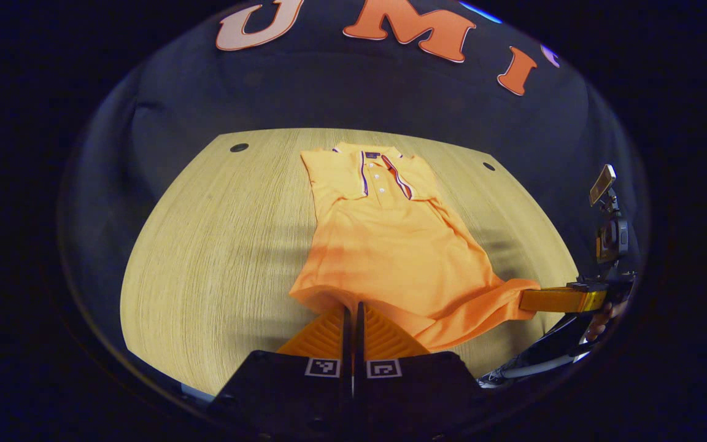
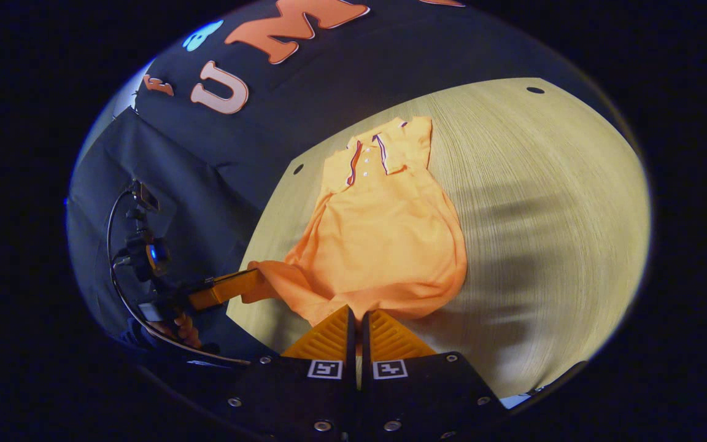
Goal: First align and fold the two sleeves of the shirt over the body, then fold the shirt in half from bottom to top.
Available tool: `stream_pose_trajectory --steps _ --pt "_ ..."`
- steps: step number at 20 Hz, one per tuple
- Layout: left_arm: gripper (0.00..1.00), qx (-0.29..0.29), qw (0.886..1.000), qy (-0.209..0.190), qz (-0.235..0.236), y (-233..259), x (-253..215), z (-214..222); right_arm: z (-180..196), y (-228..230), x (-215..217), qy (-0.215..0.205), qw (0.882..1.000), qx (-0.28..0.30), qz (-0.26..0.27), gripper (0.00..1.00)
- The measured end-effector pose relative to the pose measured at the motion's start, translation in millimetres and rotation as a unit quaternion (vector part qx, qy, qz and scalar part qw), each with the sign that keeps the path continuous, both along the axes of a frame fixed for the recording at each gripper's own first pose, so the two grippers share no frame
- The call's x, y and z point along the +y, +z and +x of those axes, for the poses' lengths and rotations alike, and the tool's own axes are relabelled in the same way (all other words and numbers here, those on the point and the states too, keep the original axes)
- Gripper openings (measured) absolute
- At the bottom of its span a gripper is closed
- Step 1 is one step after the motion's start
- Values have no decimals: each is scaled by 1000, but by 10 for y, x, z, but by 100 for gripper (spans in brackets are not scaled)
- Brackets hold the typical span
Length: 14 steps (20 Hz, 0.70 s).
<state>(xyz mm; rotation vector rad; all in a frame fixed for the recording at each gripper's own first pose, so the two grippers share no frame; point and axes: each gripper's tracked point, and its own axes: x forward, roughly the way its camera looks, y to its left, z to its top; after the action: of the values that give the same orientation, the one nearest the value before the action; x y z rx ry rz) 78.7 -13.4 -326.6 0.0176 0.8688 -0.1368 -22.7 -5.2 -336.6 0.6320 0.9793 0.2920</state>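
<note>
Both claws have hold of the orange shirt's bottom hem, one at each corner. The left claw (image 1: 352,310) has its fingers drawn in narrow, nearly touching, with the hem of the shirt (image 1: 390,245) pinched between them right at the tips. In the right gripper view, the right claw (image 2: 357,316) stands the same way, closed to a thin slit on the other hem corner of the shirt (image 2: 384,239).

From each claw the garment runs straight ahead and away, its long axis stretching from the pinched hem out to the collar (image 1: 381,162) at the far end of the wooden surface (image 1: 218,245). The sleeves look already tucked in over the body, so the shirt reads as a narrow strip. The hem corners are lifted a little, and the cloth sags between the two claws.

That layout is what the bottom-to-top fold hangs on, I'd say: the collar lies dead ahead of both claws, so they would need to travel forward together, side by side. Neither is nearer the collar by any margin I can make out.
</note>
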Motion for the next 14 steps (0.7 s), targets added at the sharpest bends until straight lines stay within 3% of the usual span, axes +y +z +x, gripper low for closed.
stream_pose_trajectory --steps 9,14 --pt "1 -32 999 -1 4 344 -82 526 348 297 -296 -5 999 -33 6 4" --pt "1 -39 999 -21 -1 482 -115 981 798 376 -377 -15 999 -36 -18 4"
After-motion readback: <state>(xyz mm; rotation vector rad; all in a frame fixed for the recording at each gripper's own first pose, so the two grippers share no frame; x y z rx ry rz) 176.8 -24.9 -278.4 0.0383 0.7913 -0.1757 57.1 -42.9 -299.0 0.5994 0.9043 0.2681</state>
